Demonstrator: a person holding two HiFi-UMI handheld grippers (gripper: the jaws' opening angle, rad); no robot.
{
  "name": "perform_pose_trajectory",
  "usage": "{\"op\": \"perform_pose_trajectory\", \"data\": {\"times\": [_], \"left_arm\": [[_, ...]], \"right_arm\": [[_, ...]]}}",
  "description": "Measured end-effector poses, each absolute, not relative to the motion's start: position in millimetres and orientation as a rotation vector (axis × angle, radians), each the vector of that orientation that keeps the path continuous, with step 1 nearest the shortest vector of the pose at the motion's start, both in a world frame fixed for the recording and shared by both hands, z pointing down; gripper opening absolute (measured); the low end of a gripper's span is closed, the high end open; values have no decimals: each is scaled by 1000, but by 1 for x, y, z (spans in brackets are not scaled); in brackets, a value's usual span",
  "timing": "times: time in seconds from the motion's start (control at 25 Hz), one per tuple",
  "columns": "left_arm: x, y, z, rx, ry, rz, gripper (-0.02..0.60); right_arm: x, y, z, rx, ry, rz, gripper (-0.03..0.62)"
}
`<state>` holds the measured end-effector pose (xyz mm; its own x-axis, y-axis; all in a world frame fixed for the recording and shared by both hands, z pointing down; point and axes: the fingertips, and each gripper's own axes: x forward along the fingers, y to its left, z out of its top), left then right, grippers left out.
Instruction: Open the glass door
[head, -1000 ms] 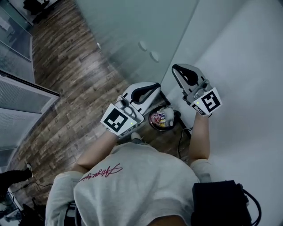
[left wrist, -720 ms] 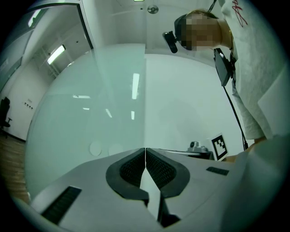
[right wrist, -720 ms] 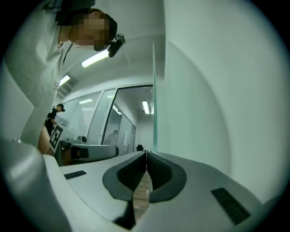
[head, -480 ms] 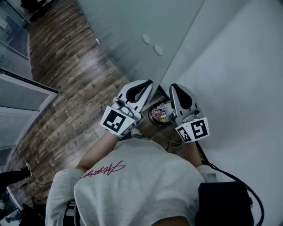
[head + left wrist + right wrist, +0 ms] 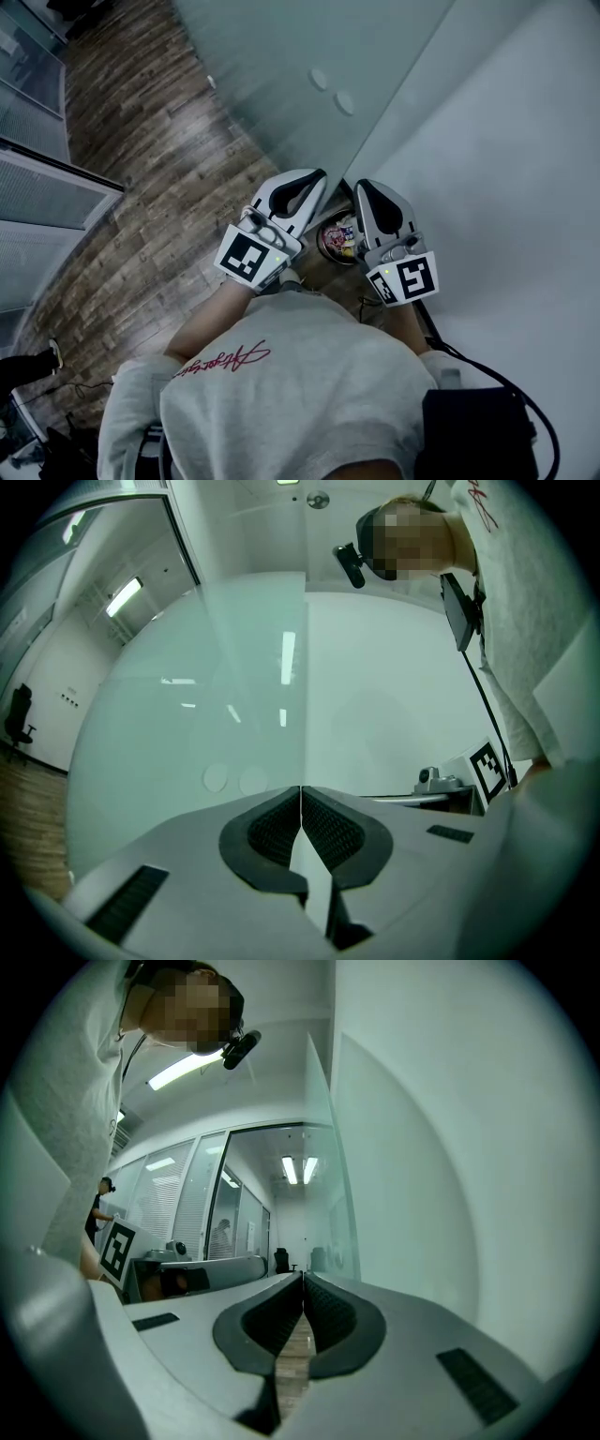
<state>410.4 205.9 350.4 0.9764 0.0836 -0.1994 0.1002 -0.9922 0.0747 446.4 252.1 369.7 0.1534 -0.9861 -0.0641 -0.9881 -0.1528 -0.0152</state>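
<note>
Glass door (image 5: pixel 281 75) is frosted and cut off at the frame top, with two round discs (image 5: pixel 320 80) on it. Left gripper (image 5: pixel 317 176) is clenched and empty, near the door's edge. One floor container (image 5: pixel 337 246) is half hidden by the grippers, contents unclear. Right gripper (image 5: pixel 360 186) is clenched and empty.

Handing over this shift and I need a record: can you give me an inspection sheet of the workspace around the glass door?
Surface: wooden floor, dark planks.
Job's things: glass door, frosted, two round discs on it.
Clutter: round container with colourful contents on the floor, seen between the grippers.
Grippers: left hand-held gripper shut, empty; right hand-held gripper shut, empty.
Cables: black cable looping from a black box at the person's right side.
Surroundings: white wall right of the door; glass partitions on the left.
</note>
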Motion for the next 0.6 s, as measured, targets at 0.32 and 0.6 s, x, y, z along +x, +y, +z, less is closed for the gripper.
{"op": "perform_pose_trajectory", "data": {"times": [0.32,0.6], "left_arm": [[407,205,345,3042,127,-326,17],[403,208,341,3038,112,-336,17]], "right_arm": [[445,244,363,-2374,2038,96,20],[439,247,361,-2411,2064,111,20]]}}
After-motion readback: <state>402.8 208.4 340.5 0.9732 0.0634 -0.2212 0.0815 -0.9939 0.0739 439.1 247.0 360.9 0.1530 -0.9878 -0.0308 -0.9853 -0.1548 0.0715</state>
